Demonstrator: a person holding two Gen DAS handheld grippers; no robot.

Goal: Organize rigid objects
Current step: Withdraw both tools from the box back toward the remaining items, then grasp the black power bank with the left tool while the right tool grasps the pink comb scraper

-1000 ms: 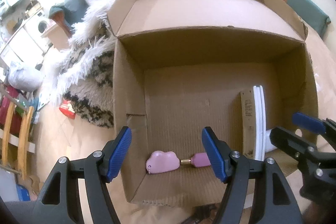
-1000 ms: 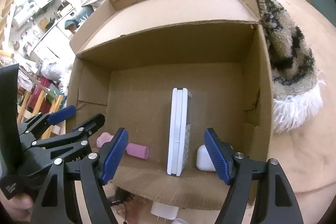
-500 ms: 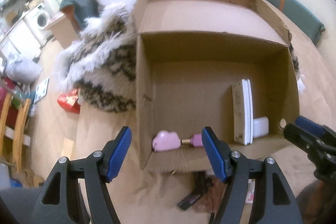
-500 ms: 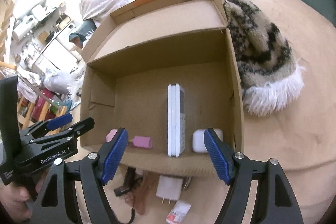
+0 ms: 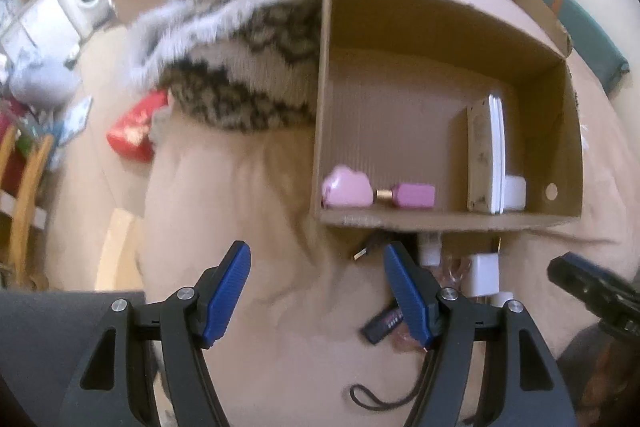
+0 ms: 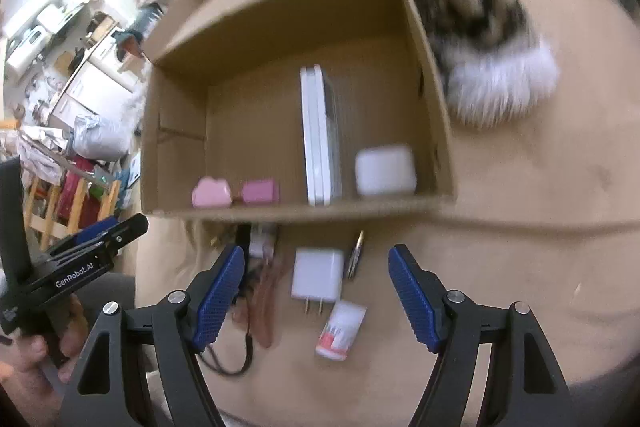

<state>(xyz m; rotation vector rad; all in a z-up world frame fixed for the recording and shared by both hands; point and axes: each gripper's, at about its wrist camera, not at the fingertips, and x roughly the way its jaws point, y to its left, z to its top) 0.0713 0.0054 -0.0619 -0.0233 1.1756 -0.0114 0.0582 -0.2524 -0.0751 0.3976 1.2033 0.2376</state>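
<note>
Nearest: left gripper (image 5: 316, 291), jaws wide apart, nothing between them, hanging over bare tan bedding (image 5: 248, 211). Right gripper (image 6: 316, 291), jaws wide apart, empty, hanging over loose items on the same bedding.

Loose items just short of the box's near wall, seen from the right wrist: white plug adapter (image 6: 318, 275), prongs toward the near side; small white tube with red print (image 6: 340, 331), near-right of the adapter; thin metal clip (image 6: 356, 259), right of the adapter; black cord (image 6: 236, 359), to the left; blurred pinkish item (image 6: 264, 303) beside the cord, kind unclear. From the left wrist: small black stick (image 5: 380, 323), touching or just beside the right fingertip, contact unclear.

Middle: open cardboard box (image 6: 172, 143), lying on the bedding. Inside, along the near wall, left to right: pink cloud-shaped case (image 6: 211, 193); pink bottle (image 6: 260, 191), lying on its side; flat white device (image 6: 318, 139), standing on edge, running near to far; white rounded case (image 6: 384, 171), in the near-right corner.

Far: furry patterned throw (image 6: 472, 27), against the box's right wall. Cluttered room beyond, blurred.
</note>
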